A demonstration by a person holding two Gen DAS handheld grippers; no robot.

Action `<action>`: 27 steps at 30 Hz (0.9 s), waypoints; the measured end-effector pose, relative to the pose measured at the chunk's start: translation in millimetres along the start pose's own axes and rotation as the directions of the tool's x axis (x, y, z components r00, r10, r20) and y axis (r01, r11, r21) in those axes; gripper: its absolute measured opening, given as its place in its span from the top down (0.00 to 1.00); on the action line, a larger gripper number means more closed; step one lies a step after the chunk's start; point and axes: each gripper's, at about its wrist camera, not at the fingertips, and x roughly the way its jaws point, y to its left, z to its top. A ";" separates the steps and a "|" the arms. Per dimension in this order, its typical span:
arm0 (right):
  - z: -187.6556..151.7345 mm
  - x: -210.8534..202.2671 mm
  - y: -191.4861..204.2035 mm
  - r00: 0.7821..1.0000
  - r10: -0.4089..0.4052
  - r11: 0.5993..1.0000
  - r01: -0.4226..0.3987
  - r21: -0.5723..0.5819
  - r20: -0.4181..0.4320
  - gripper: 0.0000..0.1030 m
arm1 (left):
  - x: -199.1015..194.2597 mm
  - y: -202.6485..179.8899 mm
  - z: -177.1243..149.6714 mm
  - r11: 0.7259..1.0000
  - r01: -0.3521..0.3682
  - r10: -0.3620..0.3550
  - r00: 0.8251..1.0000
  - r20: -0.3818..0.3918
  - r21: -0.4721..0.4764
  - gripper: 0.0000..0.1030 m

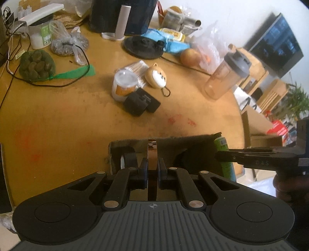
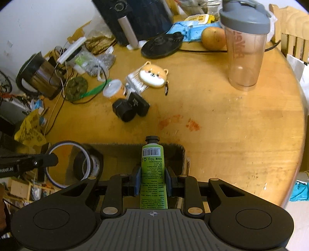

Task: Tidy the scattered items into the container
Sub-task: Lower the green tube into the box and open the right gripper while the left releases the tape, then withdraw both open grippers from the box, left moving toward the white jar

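Observation:
My left gripper (image 1: 152, 166) is shut on a brown tape roll (image 1: 152, 154), seen edge-on, over the open cardboard box (image 1: 199, 140) at the table's near edge. It also shows in the right wrist view (image 2: 58, 163). My right gripper (image 2: 152, 177) is shut on a green tube (image 2: 153, 168) with a black cap, held over the same box (image 2: 179, 152). A black tape roll (image 2: 87, 164) lies inside the box. Scattered mid-table are a small white-lidded jar (image 2: 114, 90), two black cases (image 2: 131, 108), a dog-face pouch (image 2: 153, 76) and a cotton swab pack (image 2: 135, 81).
A shaker bottle (image 2: 245, 44) stands at the right. A pear (image 2: 213, 37), a black round lid (image 2: 161, 45), an air fryer (image 2: 135, 17), a kettle (image 2: 37, 75), a net bag of green fruit (image 1: 36, 64), bags and cables crowd the far side.

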 end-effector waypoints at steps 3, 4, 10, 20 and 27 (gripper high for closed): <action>-5.9 1.8 3.9 1.000 -0.013 1.000 0.013 -0.021 -0.008 0.72 | 2.5 -5.5 -4.0 0.999 -0.028 0.028 1.000 -0.013 0.035 0.91; -6.9 2.3 5.0 1.000 -0.021 0.999 0.021 -0.027 -0.010 0.72 | 3.5 -7.2 -5.7 0.998 -0.038 0.039 0.999 -0.016 0.047 0.91; -11.4 2.3 12.2 0.993 -0.118 0.989 0.118 -0.086 0.011 0.58 | 6.1 -14.1 -10.1 0.989 -0.122 0.123 0.992 -0.012 0.087 0.88; -8.7 -8.0 14.0 0.984 -0.157 0.976 0.167 -0.140 0.085 0.00 | -12.3 -16.8 -6.1 0.986 -0.161 0.156 0.983 0.100 0.045 0.46; -9.4 -7.0 12.1 0.982 -0.167 0.971 0.178 -0.161 0.084 0.00 | -20.0 -13.5 -4.1 0.972 -0.235 0.232 0.956 0.179 -0.002 0.32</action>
